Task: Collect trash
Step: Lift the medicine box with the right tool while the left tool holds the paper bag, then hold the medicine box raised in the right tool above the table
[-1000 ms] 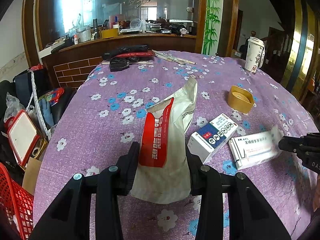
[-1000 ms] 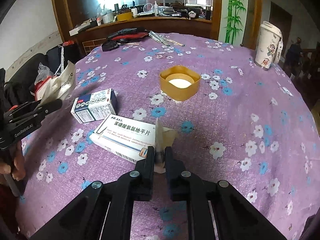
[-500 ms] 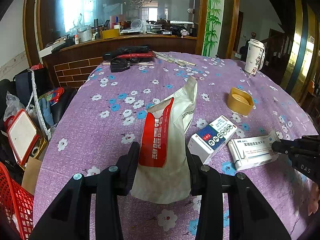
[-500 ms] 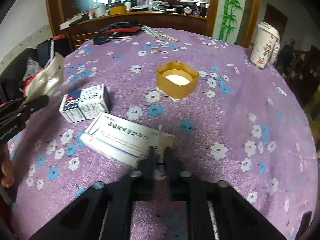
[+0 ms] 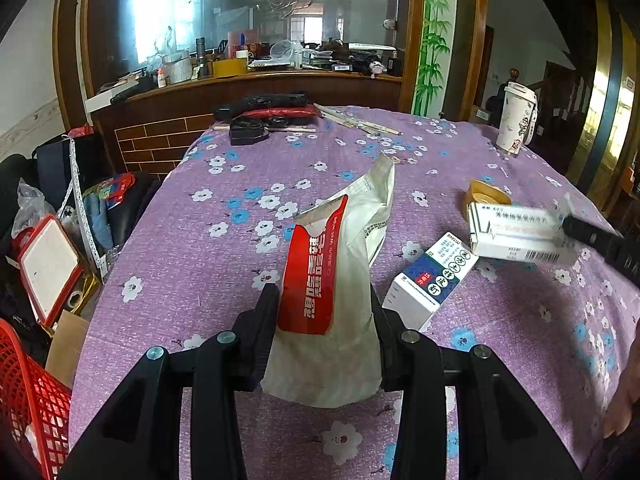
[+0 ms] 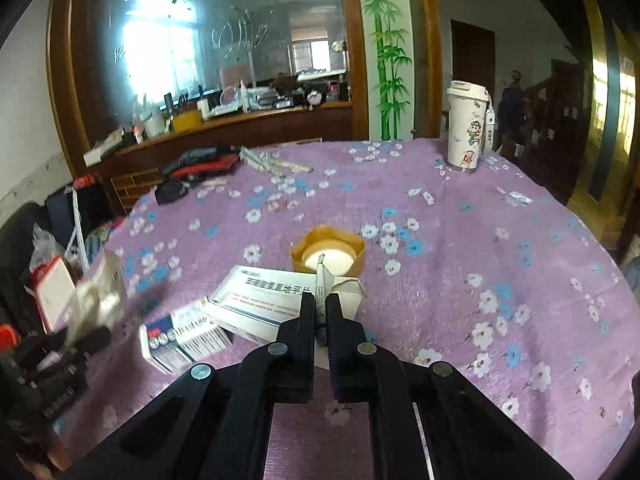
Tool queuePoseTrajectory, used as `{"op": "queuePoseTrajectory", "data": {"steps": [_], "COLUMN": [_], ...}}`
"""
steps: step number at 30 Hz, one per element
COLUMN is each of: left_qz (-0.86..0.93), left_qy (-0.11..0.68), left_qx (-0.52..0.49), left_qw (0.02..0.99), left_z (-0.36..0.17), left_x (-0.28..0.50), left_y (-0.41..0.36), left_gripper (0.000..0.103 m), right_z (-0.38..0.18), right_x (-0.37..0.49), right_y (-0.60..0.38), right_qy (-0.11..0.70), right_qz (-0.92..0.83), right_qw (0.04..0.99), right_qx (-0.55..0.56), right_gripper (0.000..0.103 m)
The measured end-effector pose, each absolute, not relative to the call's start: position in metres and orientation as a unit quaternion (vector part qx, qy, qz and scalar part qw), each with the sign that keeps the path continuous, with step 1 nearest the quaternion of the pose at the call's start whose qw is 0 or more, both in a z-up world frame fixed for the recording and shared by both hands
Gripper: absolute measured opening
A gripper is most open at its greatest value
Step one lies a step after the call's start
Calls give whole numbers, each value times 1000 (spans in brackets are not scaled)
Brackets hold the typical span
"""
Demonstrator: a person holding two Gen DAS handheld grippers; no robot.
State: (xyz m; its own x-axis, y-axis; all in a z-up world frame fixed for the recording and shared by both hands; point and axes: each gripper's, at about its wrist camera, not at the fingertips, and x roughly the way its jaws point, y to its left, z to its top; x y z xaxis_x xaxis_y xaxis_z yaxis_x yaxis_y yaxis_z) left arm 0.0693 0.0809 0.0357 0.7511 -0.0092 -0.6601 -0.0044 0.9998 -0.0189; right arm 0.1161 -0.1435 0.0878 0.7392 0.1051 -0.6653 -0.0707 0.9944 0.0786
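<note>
Since a second ago the white medicine box (image 5: 516, 236) has left the bench (image 5: 224, 248): in the left wrist view it was lying flat at the right edge, and now it hangs tilted and blurred above the cloth, partly covering the yellow cup (image 5: 482, 196) behind it. In the right wrist view the same box (image 6: 260, 300) has swung from lower centre to a raised, slanted pose just in front of the cup (image 6: 328, 256). The blue and white box (image 5: 432, 280) and the left tool have not shifted.

The right tool (image 6: 320, 308) is pinched nearly closed on the box's open end flap, which stands up between its fingers (image 6: 306, 320); the box body extends to the left of the tool, in the lower centre of the frame. The blue and white box (image 6: 180, 340) lies flat at lower left, apart from it.

The left tool (image 5: 324, 316) stands partly open, its two fingers (image 5: 264, 320) pressing both sides of a white and red bag (image 5: 336, 280) that rises upright from the lower centre of its frame. A red basket (image 5: 28, 392) shows at the lower left corner, off the bench.
</note>
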Motion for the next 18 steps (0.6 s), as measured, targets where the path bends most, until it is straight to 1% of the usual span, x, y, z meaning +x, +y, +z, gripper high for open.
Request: {"op": "queuePoseTrajectory", "data": {"steps": [8, 11, 18], "left_qz": [0, 2, 3], "left_qy": [356, 357, 357], "left_qx": [-6, -5, -3], "left_qw": [935, 934, 934], "left_z": [35, 35, 34], "left_x": [71, 70, 70], "left_y": [81, 81, 83], "left_gripper": [39, 39, 39], "right_z": [64, 59, 53], "right_x": [127, 130, 133], "right_y": [-157, -158, -162], "right_qy": [401, 408, 419], "right_qz": [55, 51, 44], "right_qw": [913, 911, 906], "right_qx": [42, 41, 46], "right_gripper": [6, 8, 9]}}
